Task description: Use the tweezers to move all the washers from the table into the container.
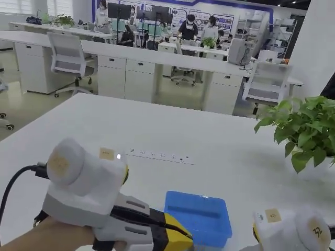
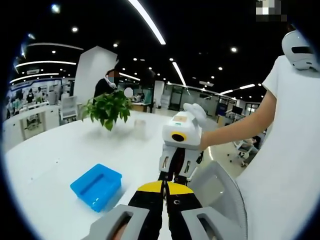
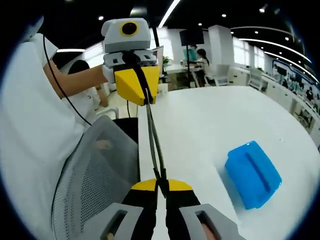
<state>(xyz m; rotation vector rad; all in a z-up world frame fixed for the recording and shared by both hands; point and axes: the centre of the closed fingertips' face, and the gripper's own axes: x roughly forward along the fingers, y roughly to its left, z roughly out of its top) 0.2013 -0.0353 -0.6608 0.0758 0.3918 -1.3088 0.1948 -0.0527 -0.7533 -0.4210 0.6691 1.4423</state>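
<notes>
Thin dark tweezers (image 3: 154, 135) stretch between my two grippers, above the near edge of the white table (image 1: 220, 151). My right gripper (image 3: 161, 184) is shut on one end, and the yellow jaws of my left gripper (image 3: 142, 92) are closed on the other end. From the head view, the left gripper (image 1: 180, 235) is at the lower left and the right gripper (image 1: 293, 230) at the bottom right. A blue rectangular container (image 1: 199, 217) sits on the table between them; it looks empty (image 2: 96, 186) (image 3: 252, 174). In the left gripper view, my left gripper (image 2: 165, 186) faces the right gripper (image 2: 176, 172) closely.
A potted green plant (image 1: 301, 128) stands on the table at the right. A power strip (image 1: 157, 155) is set into the table's middle. A grey mesh chair (image 3: 95, 170) is just below the grippers, off the table edge. Desks and people fill the room behind.
</notes>
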